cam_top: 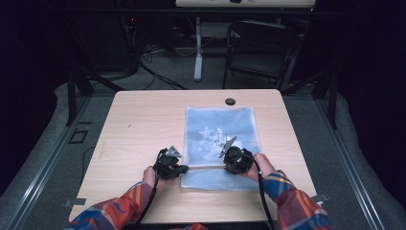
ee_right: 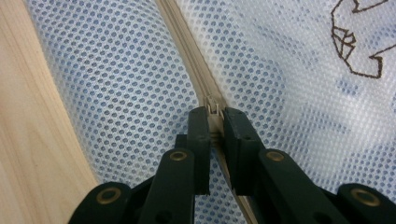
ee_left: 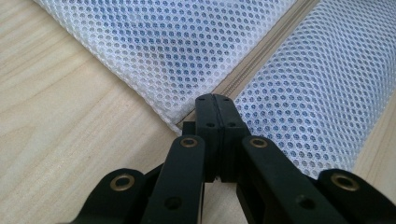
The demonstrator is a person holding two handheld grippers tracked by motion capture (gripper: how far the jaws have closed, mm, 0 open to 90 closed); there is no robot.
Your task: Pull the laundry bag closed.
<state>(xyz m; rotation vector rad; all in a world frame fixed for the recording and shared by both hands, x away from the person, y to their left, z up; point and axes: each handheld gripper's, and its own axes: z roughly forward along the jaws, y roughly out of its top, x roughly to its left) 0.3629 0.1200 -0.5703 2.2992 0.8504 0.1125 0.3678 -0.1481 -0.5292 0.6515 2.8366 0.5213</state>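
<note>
White mesh, with a blue tint showing through its holes, makes up a flat zippered bag (cam_top: 220,139) lying on a light wooden tabletop (cam_top: 139,124), right of centre and toward the near edge. A brown line drawing (ee_right: 355,42) is printed on the bag's upper face. A beige zipper (ee_right: 187,51) runs across the bag near its lower end, parallel to the tabletop's near edge.

Two hands in plaid sleeves reach in from the bottom of the high view, each holding a black gripper. The left gripper (cam_top: 184,168) sits at the bag's left edge. In the left gripper view, the left gripper (ee_left: 215,100) has its jaws pressed fully together right at the zipper's end, at the bag's edge; whether fabric is pinched between them cannot be told.

The right gripper (cam_top: 229,162) rests over the bag, toward the right part of the zipper line. In the right gripper view, the right gripper (ee_right: 215,114) has its jaws nearly closed, clamped on either side of the small beige zipper pull (ee_right: 214,112).

A small dark round disc (cam_top: 230,101) sits near the tabletop's far edge. A dark chair (cam_top: 258,48) stands on the floor beyond.
</note>
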